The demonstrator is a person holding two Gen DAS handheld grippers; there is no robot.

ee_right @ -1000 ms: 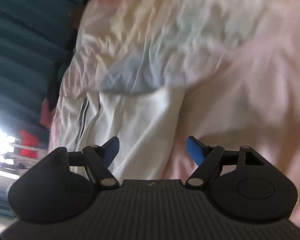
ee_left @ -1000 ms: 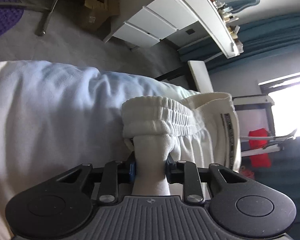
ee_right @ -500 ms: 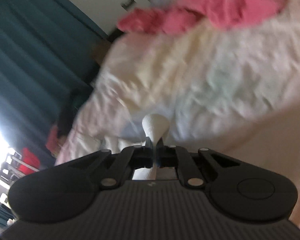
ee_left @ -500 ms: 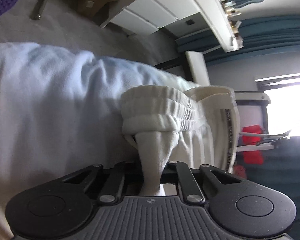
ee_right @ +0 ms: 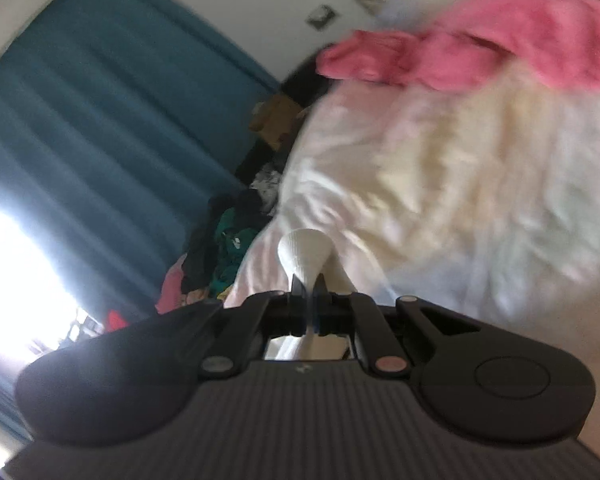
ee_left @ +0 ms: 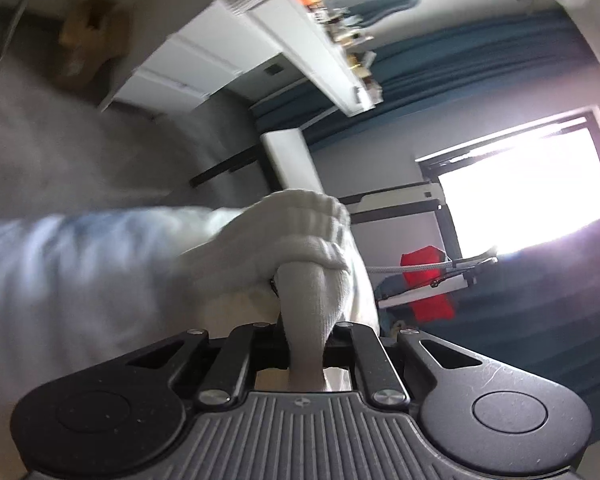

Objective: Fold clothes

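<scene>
My left gripper (ee_left: 305, 340) is shut on a bunched fold of the white sweatpants (ee_left: 312, 256), near the ribbed waistband, and holds it raised; the rest of the garment hangs blurred to the left. My right gripper (ee_right: 309, 312) is shut on another white fold of the same sweatpants (ee_right: 305, 252), which bulges above the jaws. Below it lies the bed (ee_right: 460, 184) with its pale rumpled sheet.
A pink garment (ee_right: 480, 48) lies at the far end of the bed. A heap of dark clothes (ee_right: 228, 236) sits beside the bed by the teal curtain (ee_right: 100, 120). The left wrist view shows white drawers (ee_left: 188, 68), a shelf (ee_left: 320, 32) and a bright window (ee_left: 520, 184).
The right gripper shut on a fold of the sweatpants, then lifted. The left gripper tightened on the waistband and raised it off the bed. Both views swung up towards the room.
</scene>
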